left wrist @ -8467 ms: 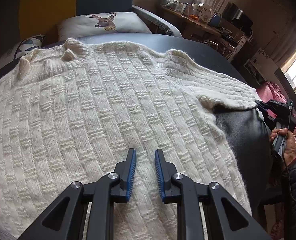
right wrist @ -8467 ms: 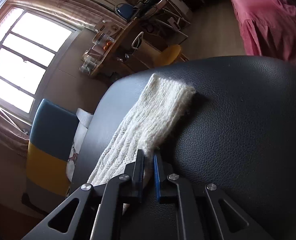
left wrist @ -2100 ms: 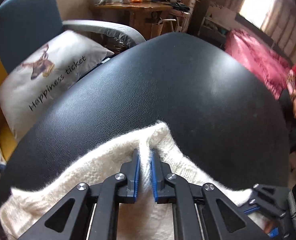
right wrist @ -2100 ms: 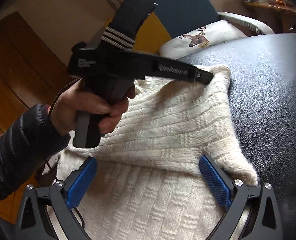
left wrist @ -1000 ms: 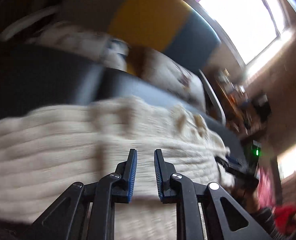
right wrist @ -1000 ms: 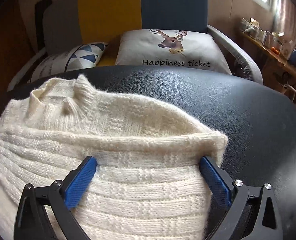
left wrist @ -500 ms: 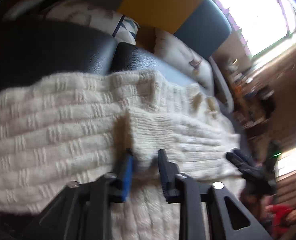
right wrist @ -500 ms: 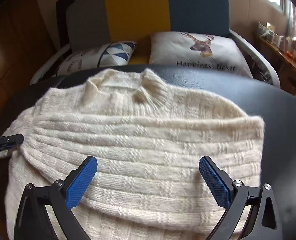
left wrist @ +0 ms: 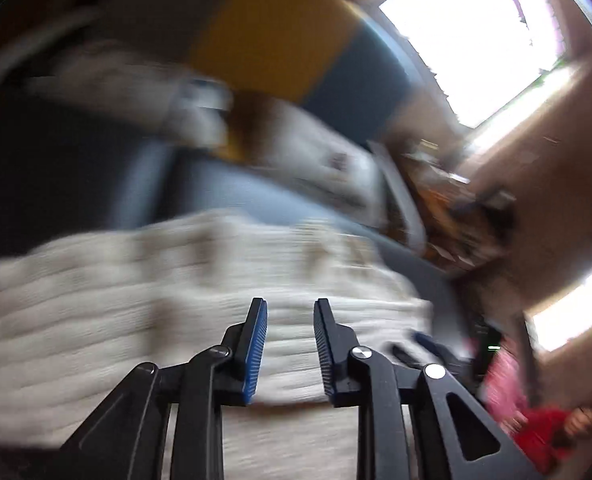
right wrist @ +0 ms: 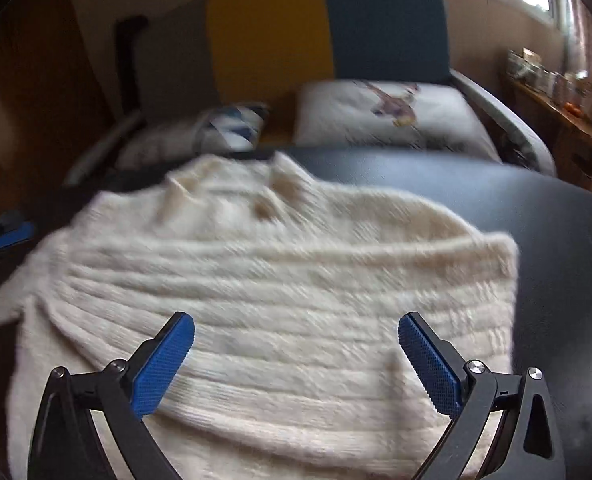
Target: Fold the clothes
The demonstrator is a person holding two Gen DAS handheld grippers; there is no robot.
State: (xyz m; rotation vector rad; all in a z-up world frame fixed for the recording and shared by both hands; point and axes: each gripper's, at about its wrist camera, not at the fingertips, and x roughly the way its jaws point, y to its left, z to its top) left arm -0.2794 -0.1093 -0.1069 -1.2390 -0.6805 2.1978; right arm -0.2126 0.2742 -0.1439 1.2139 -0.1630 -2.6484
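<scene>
As both spread, 2 grippers: left gripper (left wrist: 290, 316), right gripper (right wrist: 296, 340), 1 sweater (right wrist: 280, 280)

1. I see an armchair (right wrist: 323, 28) ahead, its back panelled grey, yellow and teal.
2. Two cushions sit on its seat: a white deer-print cushion (right wrist: 391, 116) and a triangle-patterned cushion (right wrist: 232, 128).
3. Bright windows (left wrist: 475, 32) glare at upper right.
4. A cluttered wooden side table (right wrist: 567, 116) stands on the right.

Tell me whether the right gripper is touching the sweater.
Cannot tell. In the right wrist view the right gripper is wide open over the sweater, but blur hides any gap.
</scene>
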